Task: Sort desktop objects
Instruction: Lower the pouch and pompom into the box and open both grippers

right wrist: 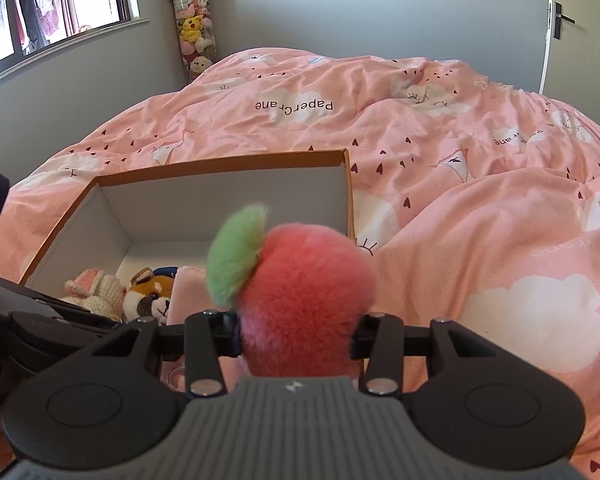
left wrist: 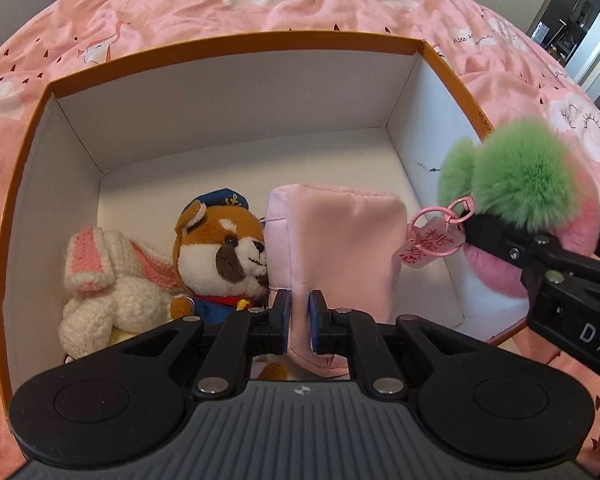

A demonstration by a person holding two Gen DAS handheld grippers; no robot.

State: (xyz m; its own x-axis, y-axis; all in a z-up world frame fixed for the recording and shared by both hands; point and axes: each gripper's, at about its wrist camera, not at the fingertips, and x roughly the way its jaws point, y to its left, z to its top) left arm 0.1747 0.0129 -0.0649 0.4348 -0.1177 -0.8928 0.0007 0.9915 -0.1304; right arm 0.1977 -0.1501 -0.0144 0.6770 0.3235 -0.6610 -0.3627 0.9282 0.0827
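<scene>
Pink pouch [left wrist: 340, 256] standing upright in orange-rimmed box [left wrist: 236, 42], long axis vertical, lower edge pinched by left gripper [left wrist: 299, 322], fluffy peach keychain [right wrist: 300, 292] clamped in right gripper [right wrist: 296, 338], green leaves up-left, held just above the box's right wall, beside fox plush [left wrist: 224, 252], knitted rabbit [left wrist: 108, 288].

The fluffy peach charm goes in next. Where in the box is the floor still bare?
Bare: the back half of the box, behind the toys. Crowded: the front, with knitted rabbit, fox doll and pink pouch side by side.

Pink pouch [left wrist: 340, 248] upright (boxed), peach pompom [right wrist: 304, 292] gripped
</scene>
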